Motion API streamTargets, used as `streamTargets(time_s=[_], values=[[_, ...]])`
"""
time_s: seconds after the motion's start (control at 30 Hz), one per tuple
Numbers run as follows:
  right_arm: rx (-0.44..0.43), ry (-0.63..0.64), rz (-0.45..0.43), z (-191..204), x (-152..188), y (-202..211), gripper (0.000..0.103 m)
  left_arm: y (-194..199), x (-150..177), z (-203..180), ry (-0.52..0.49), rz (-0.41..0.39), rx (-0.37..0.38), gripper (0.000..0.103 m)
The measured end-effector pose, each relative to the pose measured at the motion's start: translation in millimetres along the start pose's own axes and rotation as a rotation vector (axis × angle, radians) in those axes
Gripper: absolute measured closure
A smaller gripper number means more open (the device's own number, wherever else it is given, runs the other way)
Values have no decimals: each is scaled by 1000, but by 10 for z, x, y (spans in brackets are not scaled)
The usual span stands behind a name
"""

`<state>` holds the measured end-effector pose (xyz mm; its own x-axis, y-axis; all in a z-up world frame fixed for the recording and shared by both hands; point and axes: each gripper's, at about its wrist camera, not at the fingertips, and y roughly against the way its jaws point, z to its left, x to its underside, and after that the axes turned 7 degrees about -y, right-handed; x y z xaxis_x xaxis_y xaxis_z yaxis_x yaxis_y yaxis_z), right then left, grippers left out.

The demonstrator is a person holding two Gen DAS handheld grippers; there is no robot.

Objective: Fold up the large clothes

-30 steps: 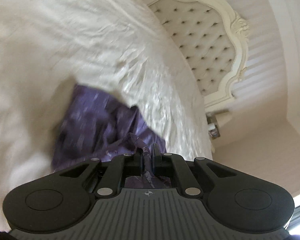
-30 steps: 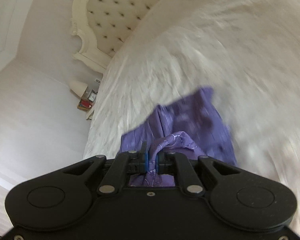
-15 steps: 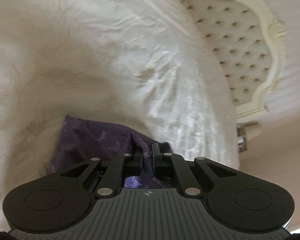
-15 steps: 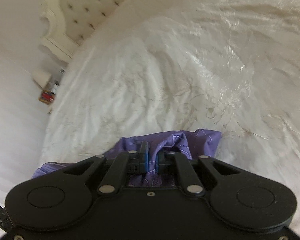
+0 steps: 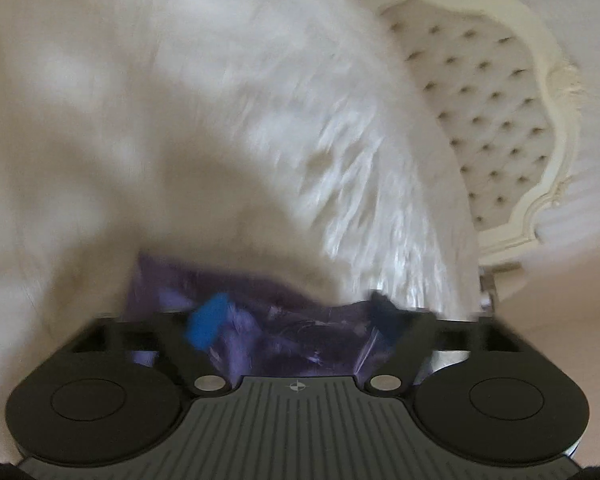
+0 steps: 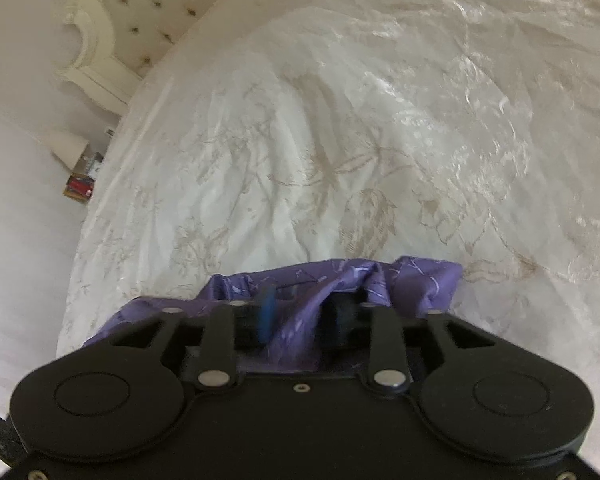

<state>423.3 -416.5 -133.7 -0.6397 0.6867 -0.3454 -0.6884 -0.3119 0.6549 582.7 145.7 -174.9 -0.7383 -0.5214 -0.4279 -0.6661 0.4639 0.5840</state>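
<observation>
A purple patterned garment (image 5: 260,304) (image 6: 416,280) lies on the white bedspread (image 5: 180,120) (image 6: 340,140) right in front of both grippers. My left gripper (image 5: 296,316) has its jaws opening and standing wide; the purple cloth lies loose between them, off the blue pad (image 5: 206,320). My right gripper (image 6: 304,312) has its jaws opening too, about half apart. A fold of the cloth sags between its fingers and neither pad presses it. The left wrist view is blurred.
A cream tufted headboard (image 5: 500,120) (image 6: 140,12) stands at the far end of the bed. A small bedside stand with a lamp and small items (image 6: 80,168) sits by the bed's left edge in the right wrist view. Pale walls lie beyond.
Both grippers came down to the bedspread with the purple garment, then their jaws parted and let go of the cloth they were pinching.
</observation>
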Motion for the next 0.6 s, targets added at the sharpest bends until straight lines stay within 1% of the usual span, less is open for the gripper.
streamTargets(time_s=[0.03, 0.07, 0.1, 0.17, 0.23, 0.27, 0.33, 0.4, 0.5, 0.57, 0.6], values=[[-11, 16, -9, 25, 5, 37, 39, 98, -21, -49, -37, -36, -17, 9], [-17, 32, -23, 52, 7, 71, 34, 170, -44, -87, -63, -60, -27, 9], [-11, 49, -46, 88, 10, 116, 25, 246, -73, -131, -87, -78, -40, 8], [22, 96, -114, 177, 6, 229, 20, 400, -110, -242, -142, -108, -79, 6], [60, 165, -174, 298, 15, 350, 20, 508, -115, -417, -219, -124, -132, 4], [78, 210, -190, 377, 41, 394, 20, 556, -93, -535, -276, -123, -162, 4], [106, 312, -203, 575, 156, 454, 17, 529, -15, -788, -379, -91, -215, 4], [111, 415, -183, 772, 334, 446, 15, 452, 146, -1048, -496, -27, -248, 4], [92, 575, -109, 1084, 684, 310, 15, 229, 502, -1377, -664, 70, -230, 4], [93, 667, -56, 1273, 939, 163, 15, 43, 760, -1564, -758, 130, -219, 5], [105, 713, -35, 1363, 1068, 75, 15, -38, 860, -1614, -789, 147, -215, 5]])
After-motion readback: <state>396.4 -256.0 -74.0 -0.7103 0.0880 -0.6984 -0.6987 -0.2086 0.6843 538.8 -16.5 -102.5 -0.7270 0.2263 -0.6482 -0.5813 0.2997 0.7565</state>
